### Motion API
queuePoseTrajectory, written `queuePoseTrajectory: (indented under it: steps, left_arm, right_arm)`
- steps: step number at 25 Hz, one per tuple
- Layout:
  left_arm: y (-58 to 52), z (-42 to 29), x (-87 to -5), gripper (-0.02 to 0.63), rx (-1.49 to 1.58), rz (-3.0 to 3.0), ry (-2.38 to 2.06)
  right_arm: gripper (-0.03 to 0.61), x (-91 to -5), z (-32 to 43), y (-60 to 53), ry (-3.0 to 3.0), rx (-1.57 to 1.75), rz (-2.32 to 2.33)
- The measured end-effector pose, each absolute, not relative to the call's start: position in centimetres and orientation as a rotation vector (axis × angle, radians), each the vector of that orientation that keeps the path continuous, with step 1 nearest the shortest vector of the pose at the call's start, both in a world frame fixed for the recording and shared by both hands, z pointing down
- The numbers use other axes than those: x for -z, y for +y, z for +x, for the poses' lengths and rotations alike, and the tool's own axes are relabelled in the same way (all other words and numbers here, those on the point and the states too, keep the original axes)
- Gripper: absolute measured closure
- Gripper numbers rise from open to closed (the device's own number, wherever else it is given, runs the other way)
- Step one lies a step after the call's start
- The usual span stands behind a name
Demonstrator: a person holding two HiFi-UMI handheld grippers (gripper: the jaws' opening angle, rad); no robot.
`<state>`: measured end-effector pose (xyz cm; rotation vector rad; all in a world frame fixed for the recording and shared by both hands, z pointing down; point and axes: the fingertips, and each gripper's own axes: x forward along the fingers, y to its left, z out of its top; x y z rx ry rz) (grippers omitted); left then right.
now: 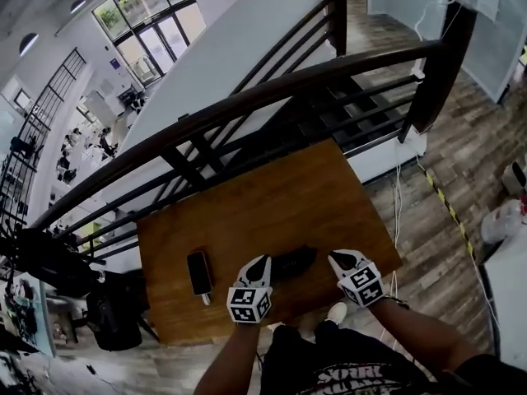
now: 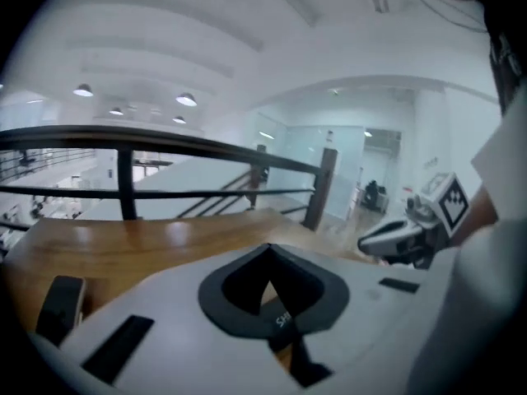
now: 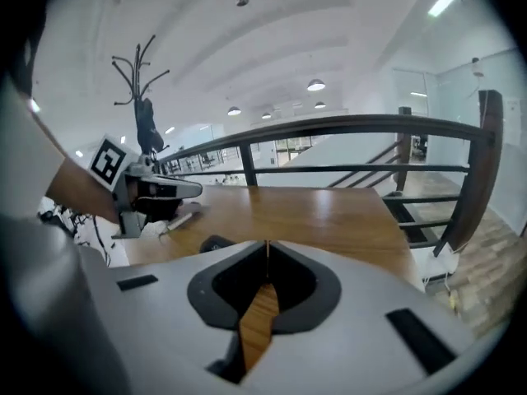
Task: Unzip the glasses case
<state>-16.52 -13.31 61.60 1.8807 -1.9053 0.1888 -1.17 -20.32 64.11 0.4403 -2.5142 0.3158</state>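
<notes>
**Operator:** Report the status of both tools.

**Technician:** The left gripper [image 2: 268, 255] has its jaws brought together at the tips. Nothing sits between them, and only wood shows through the gap behind. The right gripper [image 3: 268, 249] reads the same: tips meeting, nothing held.

**Operator:** Where is the workpiece?

**Technician:** The glasses case [image 1: 292, 261] lies flat on the table [image 1: 272, 196], close to the near edge and between the two grippers. The left tip is just beside the case's left end; contact cannot be confirmed. The right tip is near the other end but apart from it. A dark phone [image 1: 199, 271] lies to the left of the left gripper.

**Operator:** List the likely faults from here.

**Technician:** By my assessment, unzipping has not begun.
- The zip pull is not visible in any view. Approaching without locating it risks closing on the shell instead.
- Jaws left together on approach will push the case rather than take hold of it.
- Pulling the slider while the case is unclamped will probably drag the case across the smooth wood, possibly off the near edge.
- A small tab may slip out of the jaws under load.
</notes>
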Motion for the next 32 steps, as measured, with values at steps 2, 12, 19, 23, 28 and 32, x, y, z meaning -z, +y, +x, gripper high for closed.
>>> queuePoseTrajectory:
  steps: [2,12,19,23,28,32]
  left_arm:
    - [-11.2,-16.5,-57.7,0.609,-0.065,1.815,-2.042]
    - [-3.3,-12.8,-46.7,0.609,0.166,1.861,-2.203]
    - [2.3,-10.1,-45.7,0.609,0.235,1.927,-2.175]
    - [6.4,-8.0,-44.9,0.609,0.288,1.945,-2.161]
    - [10.6,-4.4,-44.6,0.609,0.329,1.985,-2.106]
    - [13.5,-2.3,-44.3,0.609,0.299,1.99,-2.118]
  right_arm:
    - [0.574,-61.8,-1.4,-20.2,-2.588,-0.374,0.452]
    - [0.578,-52.2,0.3,-16.6,-2.815,-0.398,0.467]
    - [0.578,-49.4,1.9,-9.5,-2.849,-0.315,0.544]
    - [0.578,-48.6,4.2,-4.0,-2.842,-0.375,0.554]
    - [0.578,-47.8,7.9,1.5,-2.819,-0.353,0.565]
    - [0.578,-46.2,9.9,4.0,-2.827,-0.282,0.566]
